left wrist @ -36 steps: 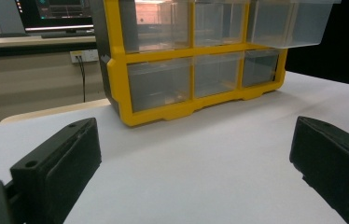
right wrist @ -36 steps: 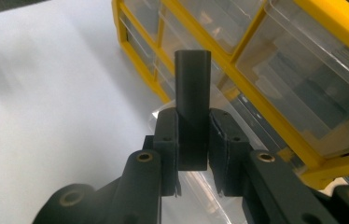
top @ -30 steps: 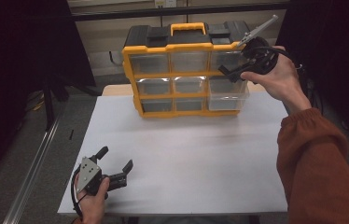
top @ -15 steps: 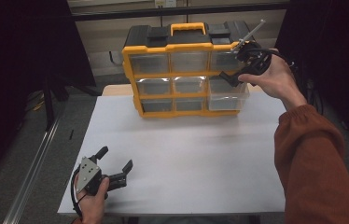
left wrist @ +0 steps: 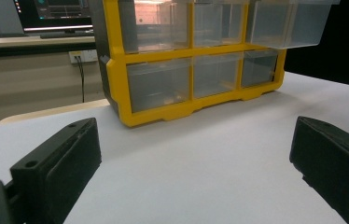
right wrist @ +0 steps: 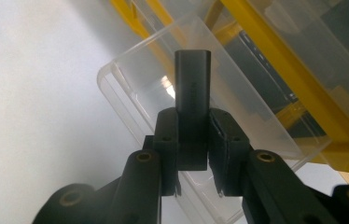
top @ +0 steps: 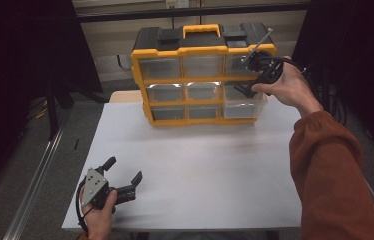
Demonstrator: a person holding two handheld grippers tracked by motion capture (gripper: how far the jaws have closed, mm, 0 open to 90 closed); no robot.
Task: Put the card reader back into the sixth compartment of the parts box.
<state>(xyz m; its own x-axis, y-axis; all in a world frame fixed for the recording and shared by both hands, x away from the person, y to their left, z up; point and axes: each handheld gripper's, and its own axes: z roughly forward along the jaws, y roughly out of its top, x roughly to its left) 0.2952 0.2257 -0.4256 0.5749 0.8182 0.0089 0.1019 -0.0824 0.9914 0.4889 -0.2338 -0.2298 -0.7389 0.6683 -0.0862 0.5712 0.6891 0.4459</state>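
A yellow organizer with clear drawers stands at the far side of the white table. Its right-hand middle drawer is pulled out, and it shows as a clear tub in the right gripper view. My right gripper is shut on a dark oblong block, held just over that open drawer. In the high view the right gripper is at the organizer's right front. My left gripper rests on the table's near left, jaws wide open with nothing between them.
A black lid and yellow handle top the organizer. The left gripper view looks across bare table at the organizer's lower drawers. A metal rail runs along the floor left of the table.
My right gripper has moved slightly down and left with the dark block, closer over the pulled-out drawer. The left gripper has not moved.
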